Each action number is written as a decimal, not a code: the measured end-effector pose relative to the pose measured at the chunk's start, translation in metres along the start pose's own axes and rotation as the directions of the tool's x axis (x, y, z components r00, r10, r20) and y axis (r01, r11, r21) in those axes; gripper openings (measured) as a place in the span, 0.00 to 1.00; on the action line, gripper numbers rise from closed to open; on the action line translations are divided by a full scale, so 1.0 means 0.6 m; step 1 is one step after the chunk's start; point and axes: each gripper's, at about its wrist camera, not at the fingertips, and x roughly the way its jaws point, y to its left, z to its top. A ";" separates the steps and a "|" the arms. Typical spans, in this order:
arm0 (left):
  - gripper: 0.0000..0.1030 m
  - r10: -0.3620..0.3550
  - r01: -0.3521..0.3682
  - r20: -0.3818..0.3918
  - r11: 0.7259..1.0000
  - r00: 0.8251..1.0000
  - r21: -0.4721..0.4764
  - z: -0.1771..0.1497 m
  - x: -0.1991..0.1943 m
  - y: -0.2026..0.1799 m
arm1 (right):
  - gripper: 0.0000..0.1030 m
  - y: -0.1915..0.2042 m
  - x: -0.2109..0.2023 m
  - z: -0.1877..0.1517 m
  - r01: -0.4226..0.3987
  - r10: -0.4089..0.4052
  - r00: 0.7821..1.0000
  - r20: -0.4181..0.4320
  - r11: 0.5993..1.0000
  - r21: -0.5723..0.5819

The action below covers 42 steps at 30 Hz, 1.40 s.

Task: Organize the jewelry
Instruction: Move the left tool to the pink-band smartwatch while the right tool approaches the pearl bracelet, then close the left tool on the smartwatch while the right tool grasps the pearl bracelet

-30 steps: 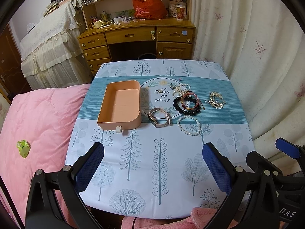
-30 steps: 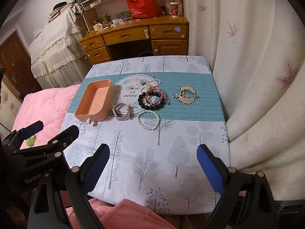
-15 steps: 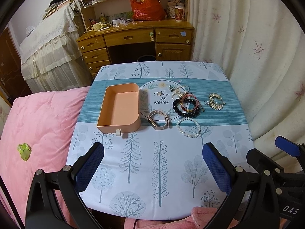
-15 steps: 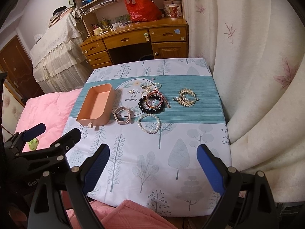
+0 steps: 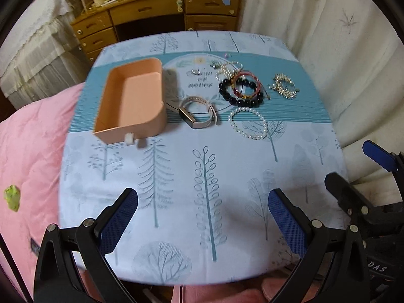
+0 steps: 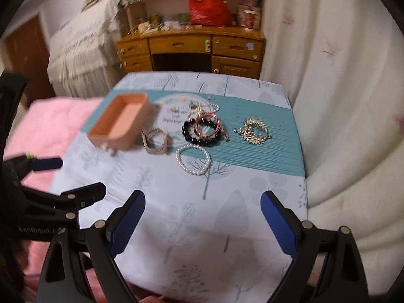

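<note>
A peach open box sits at the table's left, empty. Right of it lie a pink smart band, a white pearl bracelet, a black bead bracelet with a red cord bracelet on it, a small pearl strand and a gold leaf bracelet. My left gripper and my right gripper are both open and empty over the table's near part.
The tree-print tablecloth covers a small table. A pink quilt lies to the left, cream curtains to the right, a wooden desk behind. The right gripper's body shows at the left view's right edge.
Both grippers have moved forward and lower toward the table; the jewelry and box look larger. Both stay open. Nothing on the table has moved.
</note>
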 end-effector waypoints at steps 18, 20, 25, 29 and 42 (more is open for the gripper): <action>0.98 -0.065 0.077 0.052 0.957 0.997 -0.279 0.090 0.224 0.042 | 0.90 0.030 0.241 0.007 -0.017 0.015 1.000 -0.011 0.976 -0.219; 0.98 -0.049 0.065 0.059 0.947 0.997 -0.313 0.093 0.236 0.048 | 0.90 0.031 0.255 0.008 -0.033 0.031 0.999 -0.014 0.977 -0.211; 0.98 0.039 -0.014 0.070 0.944 0.997 -0.328 0.105 0.258 0.039 | 0.90 0.035 0.278 0.013 -0.074 0.071 0.997 -0.022 0.971 -0.226; 0.95 0.063 -0.034 0.079 0.942 0.995 -0.334 0.120 0.266 0.033 | 0.87 0.024 0.294 0.026 -0.146 0.144 0.989 -0.026 0.971 -0.188; 0.57 0.165 -0.140 0.067 0.949 0.984 -0.282 0.148 0.271 0.021 | 0.37 0.009 0.306 0.058 -0.177 0.178 0.984 -0.016 0.958 -0.225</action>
